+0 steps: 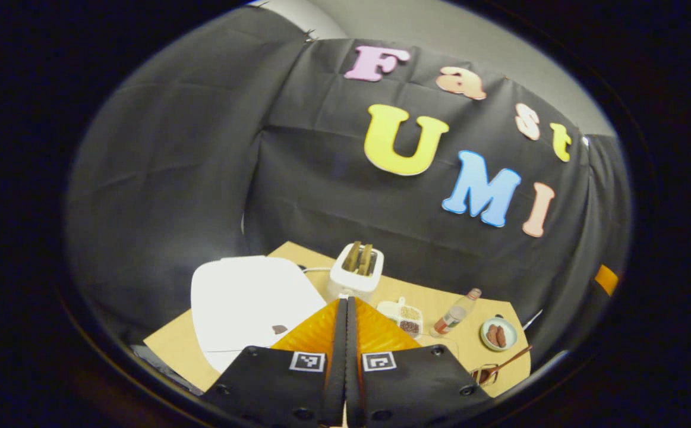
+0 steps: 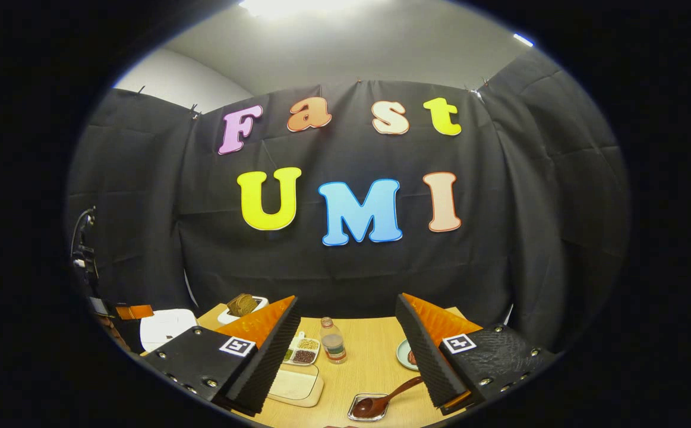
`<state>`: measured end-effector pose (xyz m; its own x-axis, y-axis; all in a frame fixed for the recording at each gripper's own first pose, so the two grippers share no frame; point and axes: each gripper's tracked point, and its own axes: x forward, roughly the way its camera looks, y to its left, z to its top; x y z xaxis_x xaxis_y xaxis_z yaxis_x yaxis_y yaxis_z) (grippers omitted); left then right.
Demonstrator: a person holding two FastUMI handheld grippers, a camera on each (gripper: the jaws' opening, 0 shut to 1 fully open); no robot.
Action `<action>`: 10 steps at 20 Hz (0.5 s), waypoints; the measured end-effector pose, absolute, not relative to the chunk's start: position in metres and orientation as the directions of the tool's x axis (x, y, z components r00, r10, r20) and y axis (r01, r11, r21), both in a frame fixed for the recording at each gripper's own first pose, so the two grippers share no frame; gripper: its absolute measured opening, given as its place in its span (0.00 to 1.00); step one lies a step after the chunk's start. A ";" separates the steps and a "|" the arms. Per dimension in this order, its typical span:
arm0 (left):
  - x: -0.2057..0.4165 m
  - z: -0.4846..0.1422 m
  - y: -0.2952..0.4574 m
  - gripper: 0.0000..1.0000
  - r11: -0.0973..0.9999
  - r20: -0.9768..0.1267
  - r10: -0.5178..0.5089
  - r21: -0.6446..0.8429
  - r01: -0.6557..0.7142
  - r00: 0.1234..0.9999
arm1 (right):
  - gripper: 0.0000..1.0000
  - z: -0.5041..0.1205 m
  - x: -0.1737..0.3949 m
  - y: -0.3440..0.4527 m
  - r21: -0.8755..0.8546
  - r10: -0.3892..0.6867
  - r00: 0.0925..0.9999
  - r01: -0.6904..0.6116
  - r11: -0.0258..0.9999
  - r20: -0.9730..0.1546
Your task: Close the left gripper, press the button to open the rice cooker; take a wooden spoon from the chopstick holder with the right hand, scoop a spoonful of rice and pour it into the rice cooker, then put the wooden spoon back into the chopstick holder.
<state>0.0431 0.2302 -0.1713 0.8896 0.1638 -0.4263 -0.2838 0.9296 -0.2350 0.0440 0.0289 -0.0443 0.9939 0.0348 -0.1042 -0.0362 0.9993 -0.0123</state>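
Note:
The white rice cooker (image 1: pixel 250 300) stands at the left of the table with its lid down and a small dark button (image 1: pixel 279 329) near its front edge. My left gripper (image 1: pixel 345 324) hovers just right of that button, its fingers pressed together with nothing between them. The wooden spoon (image 2: pixel 394 393) lies tilted with its bowl in a small clear holder (image 2: pixel 364 410), handle toward the right finger. My right gripper (image 2: pixel 346 309) is open above the table, the spoon low between its fingers. In the left gripper view the spoon (image 1: pixel 508 359) rests at the far right.
A white toaster (image 1: pixel 357 270) with bread slices stands behind the cooker. A compartment dish of grains (image 2: pixel 303 352), a small bottle (image 2: pixel 333 340), a pale rectangular container (image 2: pixel 294 385) and a plate of sausages (image 1: pixel 498 334) sit on the wooden table (image 2: pixel 369 362). Black cloth walls surround it.

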 end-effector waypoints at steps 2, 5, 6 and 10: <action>0.046 -0.194 0.257 0.09 0.927 -0.468 0.202 -0.193 -0.323 0.860 | 0.99 -0.049 0.047 0.030 -0.015 0.034 0.992 -0.036 0.999 -0.118; 0.050 -0.228 0.274 0.09 0.930 -0.531 0.211 -0.148 -0.335 0.820 | 0.99 -0.060 0.049 0.029 -0.010 0.030 0.989 -0.031 0.999 -0.143; 0.053 -0.238 0.277 0.09 0.930 -0.551 0.207 -0.146 -0.337 0.808 | 0.99 -0.062 0.049 0.029 -0.008 0.027 0.988 -0.029 1.000 -0.150; 0.062 -0.264 0.284 0.09 0.924 -0.586 0.213 -0.141 -0.356 0.782 | 0.99 -0.069 0.050 0.023 0.019 0.012 0.986 -0.009 1.000 -0.167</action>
